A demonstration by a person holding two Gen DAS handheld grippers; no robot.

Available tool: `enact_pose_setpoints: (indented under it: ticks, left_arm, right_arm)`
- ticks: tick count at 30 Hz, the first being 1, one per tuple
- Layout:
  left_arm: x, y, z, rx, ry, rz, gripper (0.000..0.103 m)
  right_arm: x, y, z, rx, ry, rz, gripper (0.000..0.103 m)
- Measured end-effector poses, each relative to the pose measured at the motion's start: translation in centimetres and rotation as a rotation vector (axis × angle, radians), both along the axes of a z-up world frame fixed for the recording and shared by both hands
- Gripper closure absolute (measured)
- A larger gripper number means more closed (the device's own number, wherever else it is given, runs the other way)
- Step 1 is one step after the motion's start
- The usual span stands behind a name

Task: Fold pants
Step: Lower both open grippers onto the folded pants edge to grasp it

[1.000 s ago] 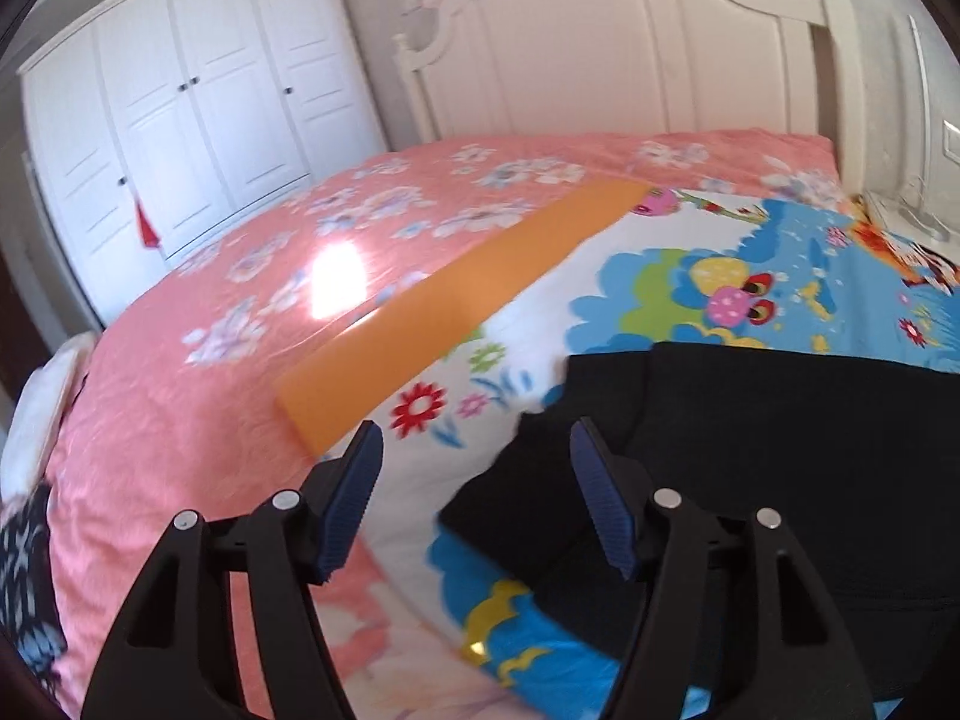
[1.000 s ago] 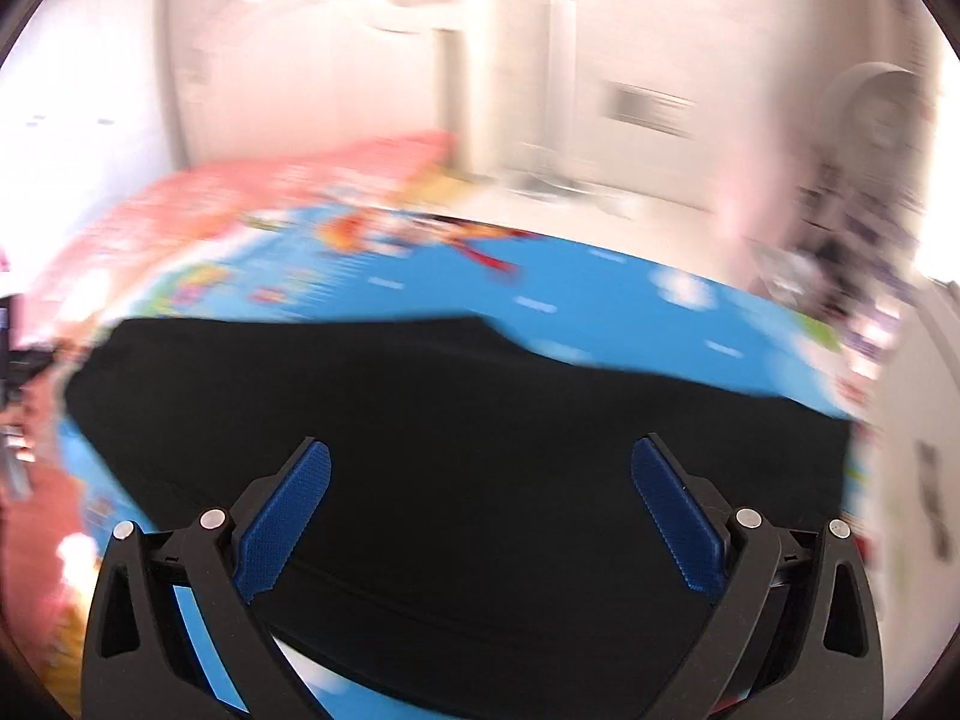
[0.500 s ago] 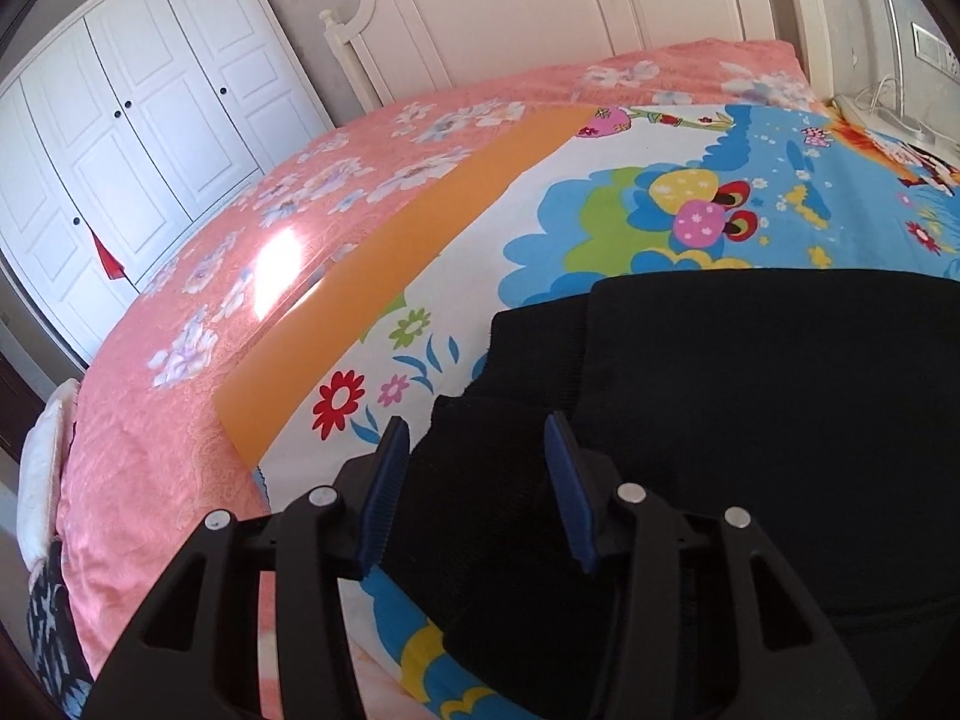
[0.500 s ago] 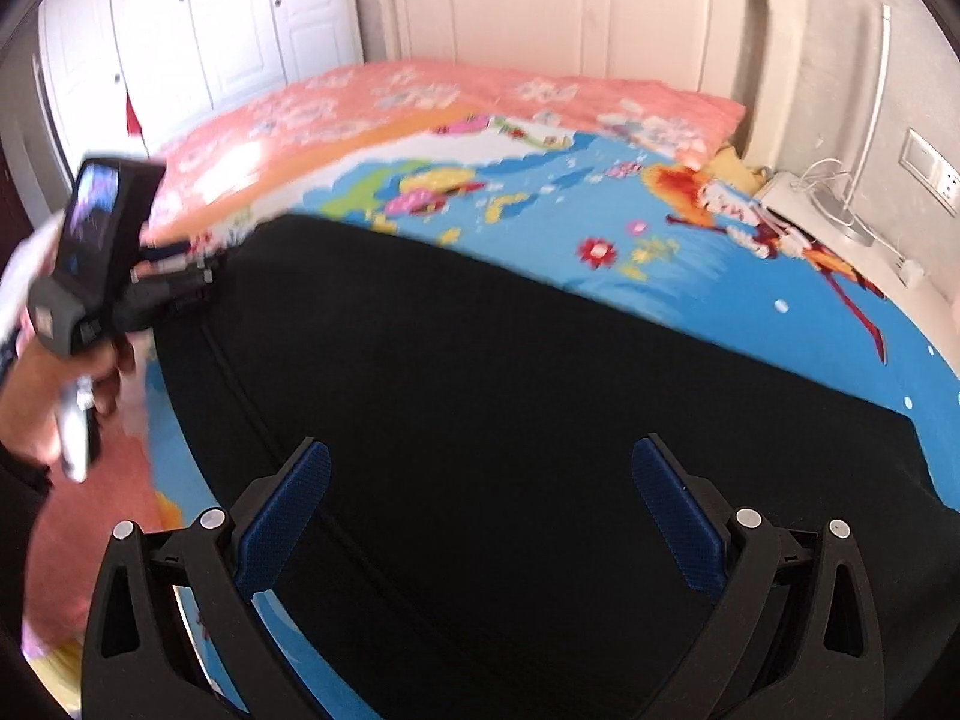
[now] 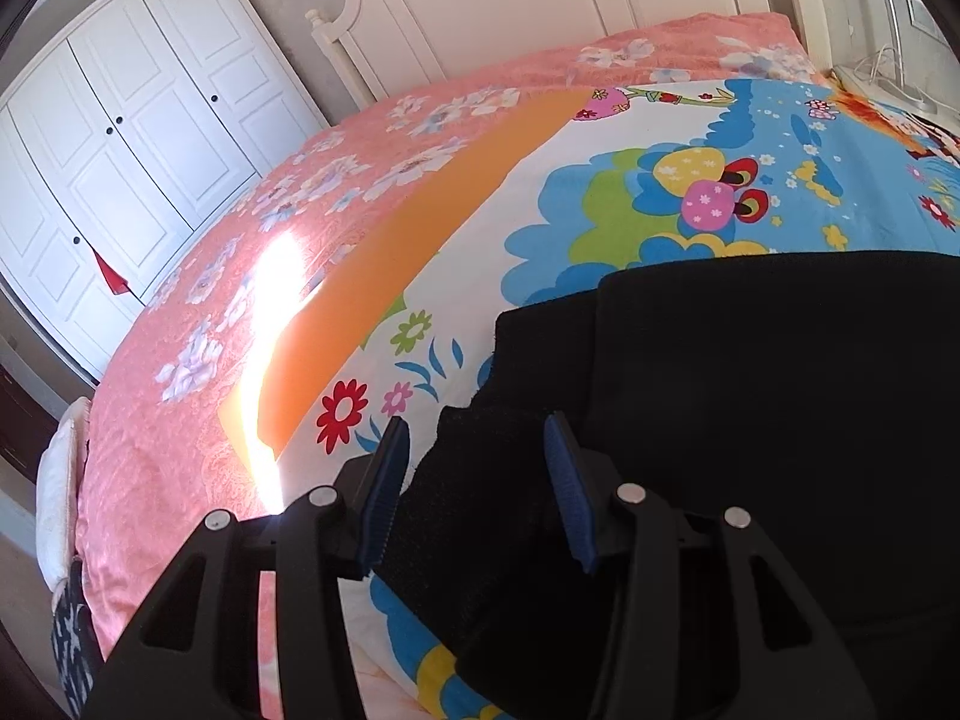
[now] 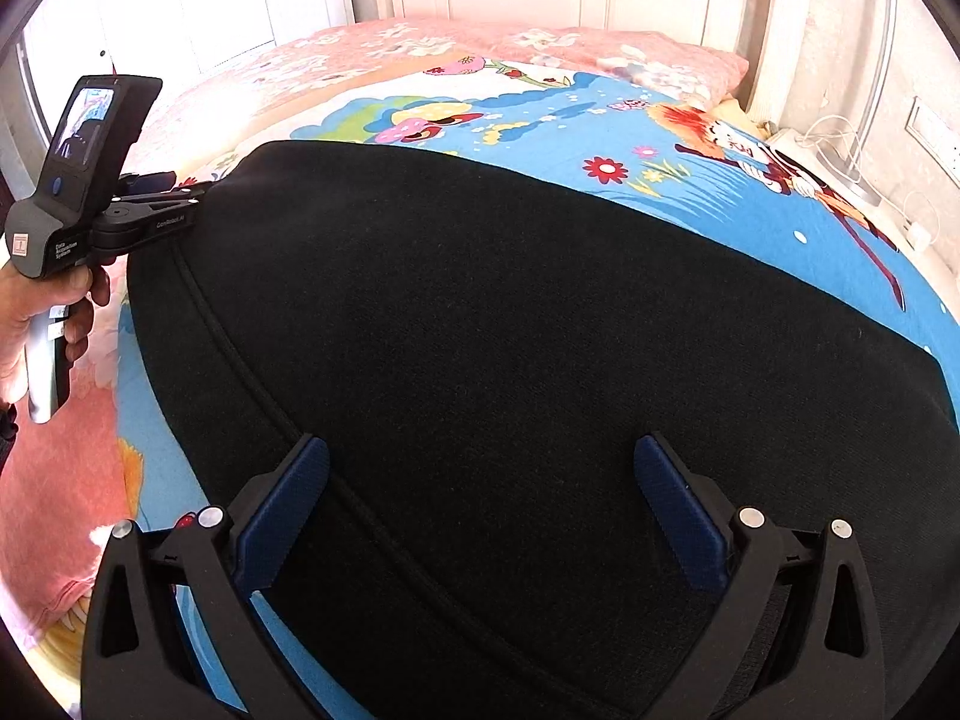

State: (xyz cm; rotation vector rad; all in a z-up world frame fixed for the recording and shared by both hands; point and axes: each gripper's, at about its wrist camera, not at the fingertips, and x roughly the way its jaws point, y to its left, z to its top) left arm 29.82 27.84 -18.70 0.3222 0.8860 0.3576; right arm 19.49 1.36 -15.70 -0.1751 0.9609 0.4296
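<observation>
Black pants (image 5: pixel 750 420) (image 6: pixel 510 300) lie spread flat on the cartoon-print sheet (image 5: pixel 600 210) of a bed. My left gripper (image 5: pixel 477 480) straddles their bunched left corner. Its jaws stand half closed with the fabric between the blue pads (image 5: pixel 384 492), and I cannot see them squeezing it. The right wrist view shows the left gripper (image 6: pixel 198 189) from the side at the pants' far left corner, held by a hand (image 6: pixel 36 312). My right gripper (image 6: pixel 480 480) hovers wide open over the pants' near part, beside a long seam, with nothing pinched.
A pink flowered cover (image 5: pixel 210 360) fills the bed's left side, with an orange strip (image 5: pixel 420 252) bordering the sheet. A white headboard (image 5: pixel 540 0) stands behind and a white wardrobe (image 5: pixel 120 150) at the left. Cables and a lamp base (image 6: pixel 840 138) sit at the far right.
The left gripper dropped onto the pants' corner and its jaws narrowed around it, then held still. The right gripper swung left over the pants and came down closer, still wide open.
</observation>
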Motion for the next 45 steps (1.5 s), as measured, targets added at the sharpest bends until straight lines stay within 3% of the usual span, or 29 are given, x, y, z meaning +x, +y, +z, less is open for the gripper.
enact_pose_setpoints:
  ticks: [12, 16, 19, 24, 26, 31, 45]
  left_arm:
    - [1.7, -0.2, -0.1, 0.062, 0.05, 0.006, 0.057]
    - [1.3, -0.5, 0.7, 0.066, 0.034, 0.023, 0.057]
    - [0.9, -2.1, 2.2, 0.085, -0.015, -0.015, 0.057]
    - [1.7, -4.5, 3.2, 0.03, -0.027, -0.072, 0.056]
    - [2.0, -5.3, 3.2, 0.034, -0.027, -0.083, 0.056]
    - [2.2, -6.0, 2.8, 0.038, -0.016, -0.091, 0.056]
    - [4.2, -6.0, 0.3, 0.05, 0.038, -0.086, 0.056]
  right_arm:
    - [-1.1, -0.6, 0.2, 0.002, 0.019, 0.012, 0.005]
    - [-1.2, -0.9, 1.0, 0.011, 0.046, 0.014, 0.005]
    - [-0.6, -0.9, 3.1, 0.053, 0.0, 0.044, 0.006]
    - [2.9, -0.9, 5.9, 0.028, -0.109, -0.009, 0.006]
    - [6.0, -1.4, 5.4, -0.029, -0.126, -0.081, 0.006]
    - [9.0, -2.1, 0.7, -0.168, 0.016, -0.12, 0.006]
    - [7.3, -3.5, 0.1, -0.139, 0.045, -0.101, 0.005]
